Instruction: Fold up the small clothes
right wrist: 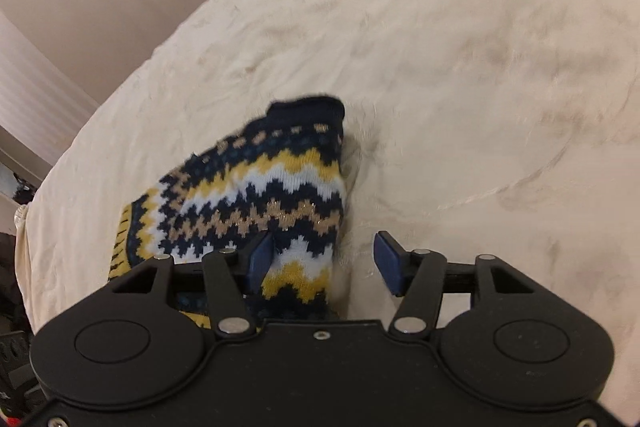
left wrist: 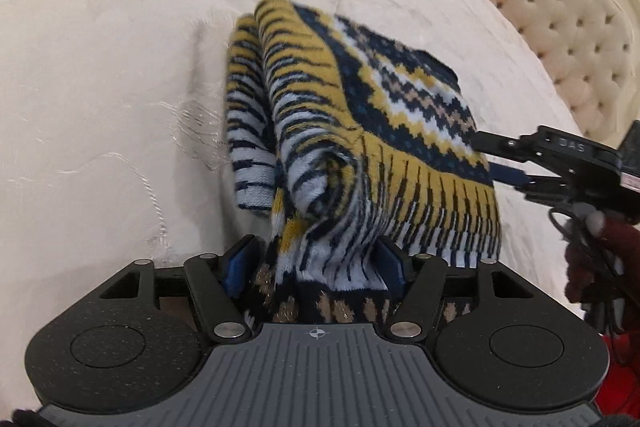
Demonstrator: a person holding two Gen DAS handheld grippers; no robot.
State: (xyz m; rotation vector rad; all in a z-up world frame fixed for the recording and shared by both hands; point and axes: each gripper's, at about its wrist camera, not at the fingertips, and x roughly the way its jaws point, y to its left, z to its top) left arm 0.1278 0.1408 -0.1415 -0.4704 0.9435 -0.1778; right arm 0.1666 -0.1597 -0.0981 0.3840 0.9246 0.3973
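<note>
While the navy, yellow and white patterned knit sweater [left wrist: 360, 131] hangs bunched above the cream quilted bedspread [left wrist: 100, 67], the fold looks to me no more than half made. One striped sleeve droops on the side of the sweater away from the tufted cream headboard [left wrist: 560, 27], and the body is doubled over rather than laid flat.

The left gripper [left wrist: 316, 263] has its blue-padded fingers [left wrist: 240, 263] pressed against a thick wad of the sweater's hem, so it is clamped on the garment. The right gripper [right wrist: 324, 259] stands with its jaws wide apart: one blue pad [right wrist: 260, 259] touches the zigzag knit, the other pad hangs free over the bedspread [right wrist: 480, 67], with nothing squeezed between them. From the left wrist view its tips [left wrist: 504, 163] seem to reach into the edge of the sweater on the headboard side, but I judge that it is not holding.

What is left, as I read it: lay the sweater down on the bedspread, tuck the sleeve in, and press the layers into a tidy stack. None of that is finished yet.

By count: one sweater, two grippers, one bedspread, one headboard. I see no other clothes waiting near the sweater, folded or unfolded. A hand in a dark red glove [left wrist: 592, 259] shows behind the right gripper.
</note>
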